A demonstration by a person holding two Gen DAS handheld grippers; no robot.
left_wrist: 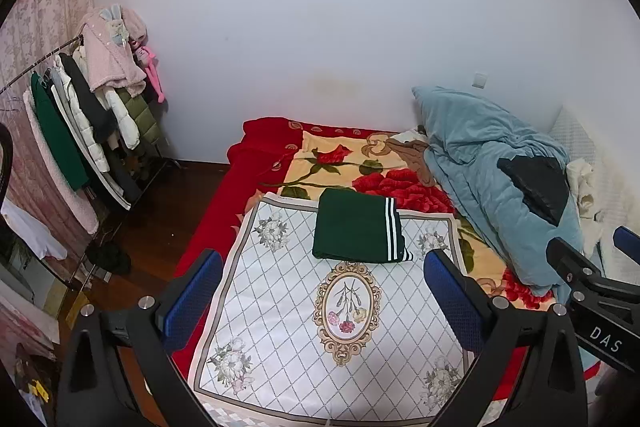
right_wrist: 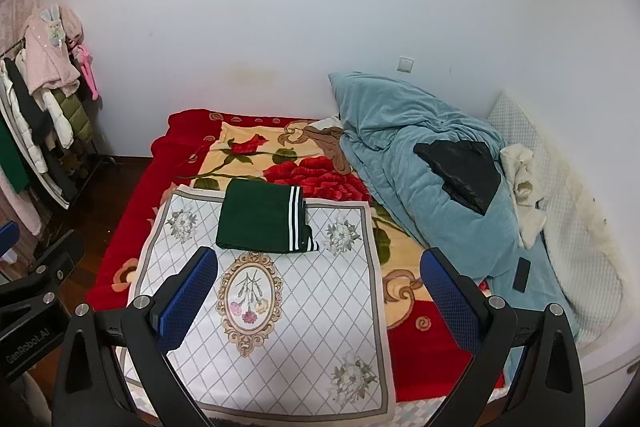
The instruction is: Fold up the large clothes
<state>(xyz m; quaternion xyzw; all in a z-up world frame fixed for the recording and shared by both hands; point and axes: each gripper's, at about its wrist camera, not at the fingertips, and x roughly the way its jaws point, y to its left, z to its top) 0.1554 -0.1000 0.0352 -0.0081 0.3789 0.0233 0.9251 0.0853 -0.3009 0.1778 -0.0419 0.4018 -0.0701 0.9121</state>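
Lying folded on the white floral cloth (left_wrist: 280, 307), the green garment (left_wrist: 356, 231), both claws (left_wrist: 324, 291) (right_wrist: 320, 291) wide, empty.

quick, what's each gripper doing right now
Left gripper: open, holding nothing.
Right gripper: open, holding nothing.

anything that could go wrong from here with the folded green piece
The folded green garment overhangs the far edge of the white patterned cloth, so tugging the cloth could skew its fold. The heaped blue duvet lies close on its right and might slump onto it. Both grippers are open and empty.
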